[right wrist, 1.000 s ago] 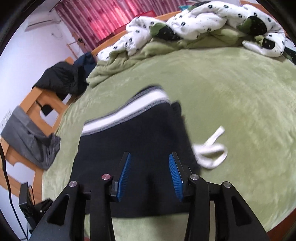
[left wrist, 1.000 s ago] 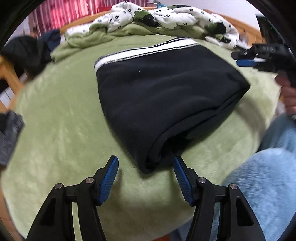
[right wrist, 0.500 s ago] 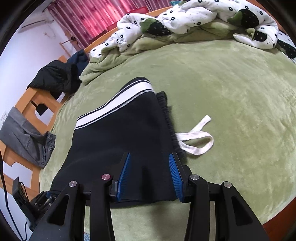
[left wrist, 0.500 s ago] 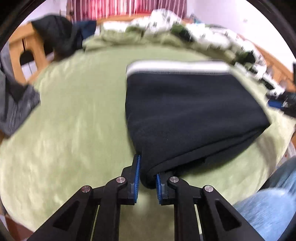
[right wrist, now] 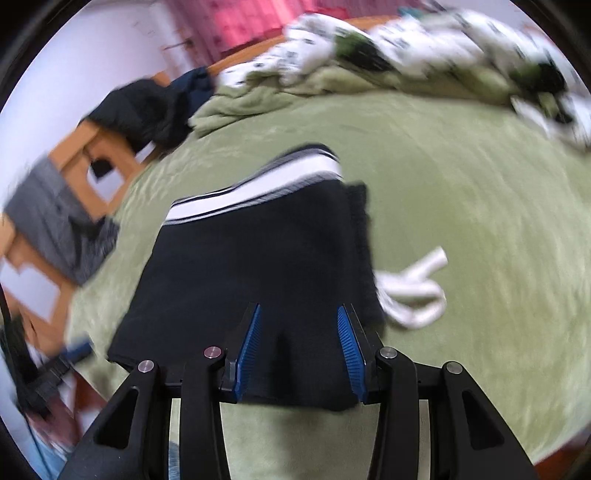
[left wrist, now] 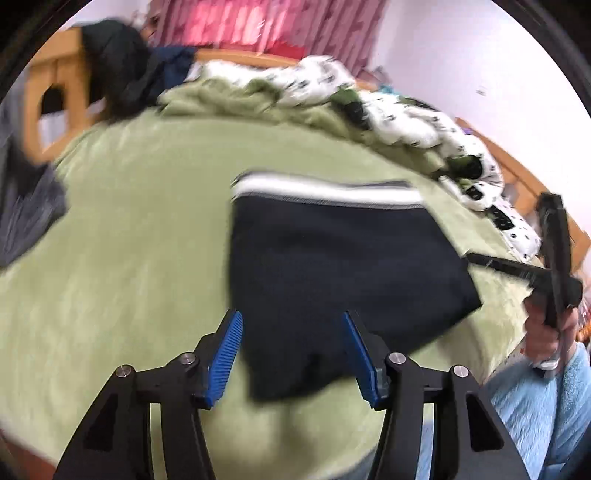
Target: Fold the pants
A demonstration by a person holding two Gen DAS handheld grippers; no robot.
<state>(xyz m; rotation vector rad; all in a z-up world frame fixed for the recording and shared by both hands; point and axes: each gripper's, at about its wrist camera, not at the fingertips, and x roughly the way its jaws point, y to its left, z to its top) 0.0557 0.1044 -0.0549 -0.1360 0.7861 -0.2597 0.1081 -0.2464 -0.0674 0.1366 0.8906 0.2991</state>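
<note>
Final tidying, I judge: the folded black fleece pants [left wrist: 332, 269] lie mid-frame on the green bed [left wrist: 129, 258]. The left gripper [left wrist: 291, 354] has just opened, holding nothing; the right gripper [right wrist: 299, 350] is half-open, empty. Next: tuck the white drawstring [right wrist: 413, 291].

Pants [left wrist: 332, 266]: black fabric; waistband [left wrist: 325, 190] white with thin dark stripes. Drawstring [right wrist: 413, 291]: white. Bed cover [left wrist: 129, 240]: plain light green. Quilt [left wrist: 406, 122]: white with small black marks and green patches. Curtain [left wrist: 266, 22]: pink-red with vertical stripes. Bed frame [left wrist: 55, 99]: orange-toned wood. Left gripper [left wrist: 291, 354] and right gripper [right wrist: 301, 341]: black bodies, blue ribbed pads. Sleeve [left wrist: 535, 402]: light blue.
</note>
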